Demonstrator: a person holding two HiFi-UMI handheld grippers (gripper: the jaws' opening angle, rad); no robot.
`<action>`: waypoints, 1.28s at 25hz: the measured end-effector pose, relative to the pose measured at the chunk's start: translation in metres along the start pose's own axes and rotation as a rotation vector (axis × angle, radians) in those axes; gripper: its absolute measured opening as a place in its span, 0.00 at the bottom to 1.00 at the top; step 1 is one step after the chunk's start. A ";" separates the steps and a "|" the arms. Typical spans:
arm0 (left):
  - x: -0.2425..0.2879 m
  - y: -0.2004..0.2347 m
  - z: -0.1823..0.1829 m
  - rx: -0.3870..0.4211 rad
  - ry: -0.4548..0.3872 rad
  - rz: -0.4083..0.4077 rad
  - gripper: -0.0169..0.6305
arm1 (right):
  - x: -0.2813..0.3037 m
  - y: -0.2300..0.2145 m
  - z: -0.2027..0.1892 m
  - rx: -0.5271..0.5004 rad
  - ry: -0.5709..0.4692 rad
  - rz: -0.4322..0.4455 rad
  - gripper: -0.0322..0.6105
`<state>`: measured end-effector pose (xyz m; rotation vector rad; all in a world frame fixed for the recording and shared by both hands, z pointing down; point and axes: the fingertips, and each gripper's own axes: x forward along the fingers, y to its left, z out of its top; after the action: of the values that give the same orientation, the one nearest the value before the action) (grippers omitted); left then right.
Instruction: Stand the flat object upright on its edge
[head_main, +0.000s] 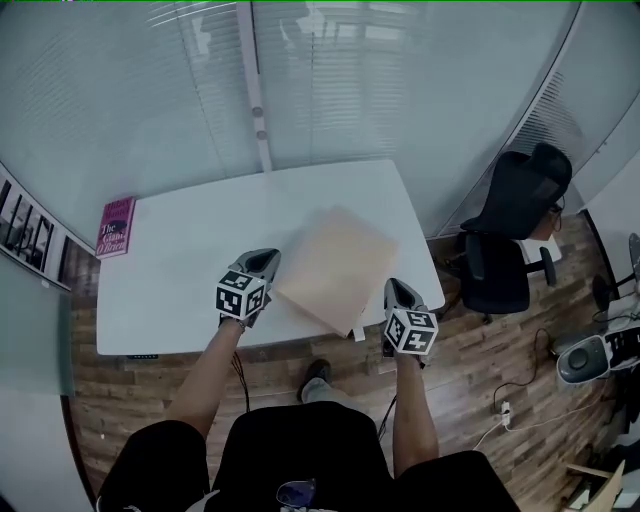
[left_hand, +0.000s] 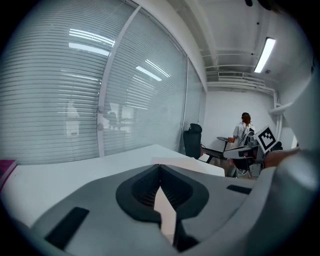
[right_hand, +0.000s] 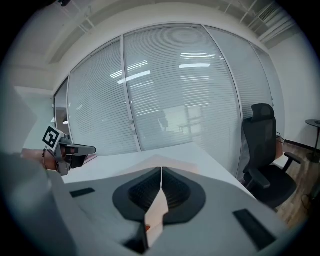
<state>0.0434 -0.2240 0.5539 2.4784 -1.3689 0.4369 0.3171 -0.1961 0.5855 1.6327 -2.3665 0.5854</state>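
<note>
Jaws of the left gripper are meeting tip to tip and gripping nothing. Those of the right gripper are doing the same, closed on themselves and empty. In both gripper views a sliver of tan is showing through the hollow behind the closed tips.

In the head view the tan board is lying flat on the white table, right of the frame's centre, turned cornerwise, with its near corner poking slightly past the table's front edge. The left gripper is sitting just beside the board's left corner, and the right gripper just beside its lower right edge. Whether either is touching the board cannot be told.

Each gripper is carrying a cube of black-and-white square markers.

At the table's upper left corner a pink book is lying face up, its white lettering seeming to read "The Giant O'Brien".

A black office chair is standing off the table's right end.
</note>
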 end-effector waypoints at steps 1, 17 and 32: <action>0.007 0.001 0.000 0.001 0.003 -0.010 0.06 | 0.003 -0.003 -0.001 0.003 0.004 -0.007 0.09; 0.098 0.004 -0.016 -0.001 0.082 -0.150 0.15 | 0.049 -0.028 -0.029 0.090 0.125 0.000 0.32; 0.172 0.005 -0.055 -0.074 0.285 -0.264 0.49 | 0.089 -0.053 -0.046 0.230 0.177 0.004 0.42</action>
<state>0.1193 -0.3378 0.6716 2.3798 -0.9171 0.6359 0.3317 -0.2682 0.6718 1.5884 -2.2433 0.9925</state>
